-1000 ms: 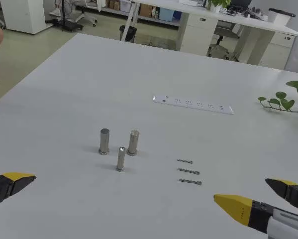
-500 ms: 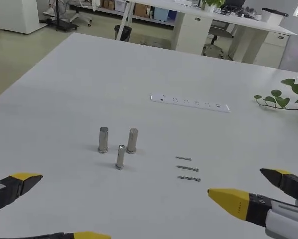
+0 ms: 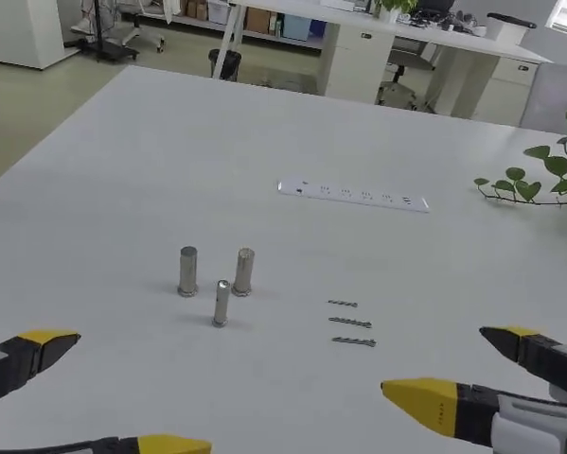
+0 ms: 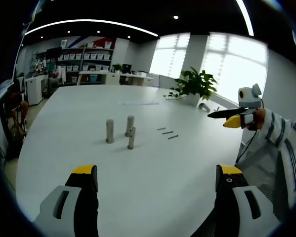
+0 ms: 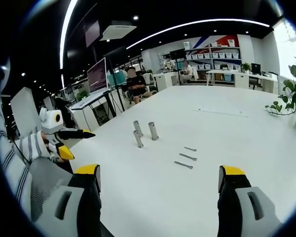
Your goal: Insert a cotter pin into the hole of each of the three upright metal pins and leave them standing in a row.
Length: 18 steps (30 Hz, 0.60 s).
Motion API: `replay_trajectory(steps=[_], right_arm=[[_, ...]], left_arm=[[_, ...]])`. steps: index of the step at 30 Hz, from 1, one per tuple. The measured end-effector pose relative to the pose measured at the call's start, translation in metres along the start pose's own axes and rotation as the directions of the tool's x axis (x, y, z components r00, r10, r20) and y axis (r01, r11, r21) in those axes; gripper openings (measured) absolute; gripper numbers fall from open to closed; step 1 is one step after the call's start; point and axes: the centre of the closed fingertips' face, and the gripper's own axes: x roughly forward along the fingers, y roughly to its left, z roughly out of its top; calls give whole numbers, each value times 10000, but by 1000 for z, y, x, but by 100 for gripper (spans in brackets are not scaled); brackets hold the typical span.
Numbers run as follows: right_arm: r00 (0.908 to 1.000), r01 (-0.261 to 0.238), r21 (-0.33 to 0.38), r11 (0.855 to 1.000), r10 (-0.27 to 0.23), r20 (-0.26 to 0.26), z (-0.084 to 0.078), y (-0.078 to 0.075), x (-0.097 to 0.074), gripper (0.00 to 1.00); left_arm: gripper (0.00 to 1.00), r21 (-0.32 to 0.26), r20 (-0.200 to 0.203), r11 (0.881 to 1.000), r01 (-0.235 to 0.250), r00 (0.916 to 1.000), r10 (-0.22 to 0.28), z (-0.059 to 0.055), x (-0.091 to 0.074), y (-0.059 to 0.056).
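**Nothing picked up yet, pins and cotter pins both waiting mid-surface**

The three metal pins (image 3: 221, 303) stand upright in a loose triangle rather than a row, two behind and one in front. The three cotter pins (image 3: 350, 323) lie flat near their right side, one below the other and not touching, on the white surface (image 3: 122, 170). The left gripper (image 3: 141, 390) and right gripper (image 3: 433, 359) hover near the front edge, jaws spread wide, nothing in either. My guess is the first step is picking up a cotter pin with the right one. I'd come in low and pinch one end so the rest pokes out. I'd steady a metal pin low down with the left so it doesn't tip. Can't make out the holes from here.
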Motion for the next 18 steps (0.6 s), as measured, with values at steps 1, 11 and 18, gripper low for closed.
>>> replay_trajectory(steps=[1, 11, 18], right_arm=[[10000, 11, 10, 10000, -11, -8, 0, -1, -1, 98], [9998, 190, 105, 9998, -189, -78, -2, -7, -4, 98], [9998, 84, 47, 10000, -83, -161, -3, -2, -5, 98]], left_arm=[[99, -12, 24, 10000, 24, 10000, -24, 1, 0, 0], [99, -162, 572, 9997, 209, 9982, -200, 14, -3, -1], [99, 697, 417, 9976, -26, 9991, -3, 13, -5, 0]])
